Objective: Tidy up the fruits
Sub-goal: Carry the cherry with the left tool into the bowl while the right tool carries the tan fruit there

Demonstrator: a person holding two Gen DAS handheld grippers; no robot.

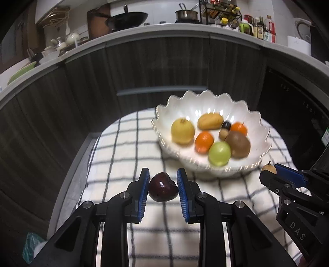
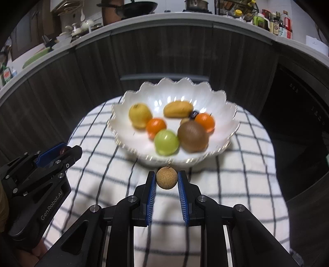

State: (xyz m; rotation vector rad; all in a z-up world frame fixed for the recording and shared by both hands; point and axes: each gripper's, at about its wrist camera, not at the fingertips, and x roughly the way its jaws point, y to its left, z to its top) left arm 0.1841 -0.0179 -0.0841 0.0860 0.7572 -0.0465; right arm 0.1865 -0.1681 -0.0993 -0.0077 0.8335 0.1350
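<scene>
My left gripper (image 1: 163, 184) is shut on a dark red cherry (image 1: 163, 187), held above the checked cloth, short of the bowl's near left rim. My right gripper (image 2: 167, 179) is shut on a small brown longan (image 2: 166, 177), held just before the bowl's near rim. The white scalloped bowl (image 1: 174, 106) (image 2: 131, 98) holds a yellow pear (image 1: 182, 131), a tan mango (image 1: 210, 121), two oranges (image 1: 204, 140), a green fruit (image 1: 219, 153), a kiwi (image 1: 238, 143) and small dark and tan fruits. The right gripper shows in the left view (image 1: 267, 171); the left gripper shows in the right view (image 2: 67, 152).
A white cloth with dark checks (image 1: 123, 147) (image 2: 246, 164) covers the table. Behind it runs a dark wood-panelled counter front (image 1: 156, 61). The countertop carries a wok (image 1: 129, 18), a pot, bottles (image 1: 261, 26) and dishes.
</scene>
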